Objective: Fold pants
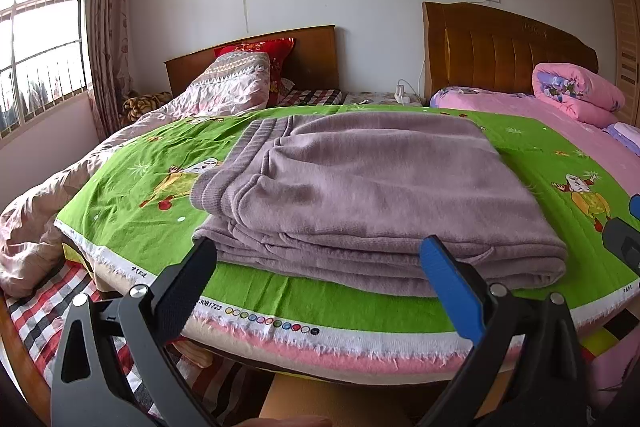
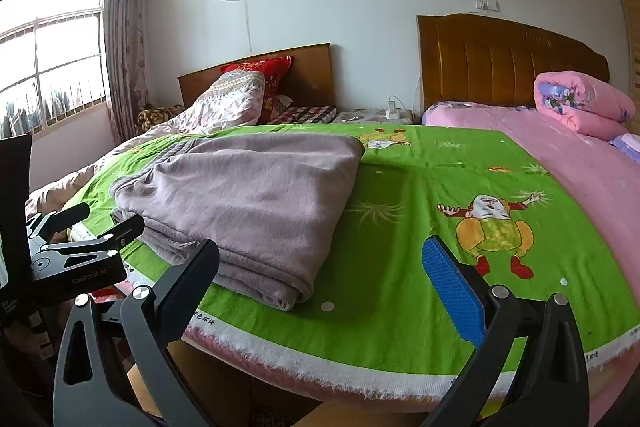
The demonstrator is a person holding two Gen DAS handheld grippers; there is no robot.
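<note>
Mauve fleece pants point(image 1: 360, 187) lie folded in a thick stack on a green cartoon-print cloth point(image 1: 132, 203), waistband to the left. My left gripper point(image 1: 320, 247) is open and empty, its black and blue fingers just in front of the stack's near edge. In the right wrist view the pants point(image 2: 248, 195) sit at the left on the green cloth point(image 2: 440, 187). My right gripper point(image 2: 320, 251) is open and empty, its left finger by the stack's near right corner. The left gripper's body point(image 2: 76, 259) shows at the left edge.
The cloth covers a raised board whose fringed front edge point(image 1: 320, 343) is just below my fingers. A bed with a crumpled quilt point(image 1: 224, 87) lies behind on the left. A pink bed with a rolled pink quilt point(image 1: 576, 91) lies on the right. A window is at far left.
</note>
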